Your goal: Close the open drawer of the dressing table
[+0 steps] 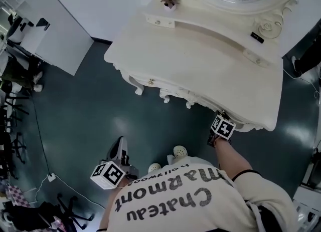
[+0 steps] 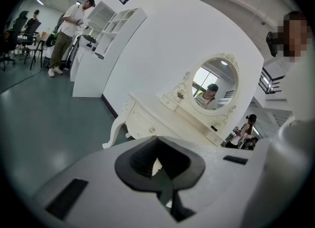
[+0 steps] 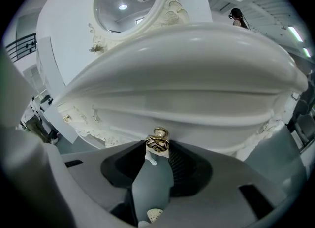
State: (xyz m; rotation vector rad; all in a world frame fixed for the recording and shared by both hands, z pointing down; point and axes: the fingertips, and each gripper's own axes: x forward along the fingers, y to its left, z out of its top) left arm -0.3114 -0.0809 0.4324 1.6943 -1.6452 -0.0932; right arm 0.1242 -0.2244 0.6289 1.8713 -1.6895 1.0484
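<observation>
Drawer (image 3: 202, 129) sits under the tabletop's (image 1: 210, 70) front edge, near the front right corner. Its gold knob (image 3: 158, 141) is pinched between the right gripper's (image 3: 157, 148) jaw tips, which stand fairly wide around it. The left gripper (image 2: 158, 165) hangs low beside the person, well apart from the dressing table (image 2: 147, 123), its jaws slightly parted with nothing between them.

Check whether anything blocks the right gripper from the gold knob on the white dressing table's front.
Nothing visible does. The rose-shaped gold knob already sits between the jaw tips of the right gripper, on the curved front of the white dressing table. Whether the pads press on it cannot be told.
</observation>
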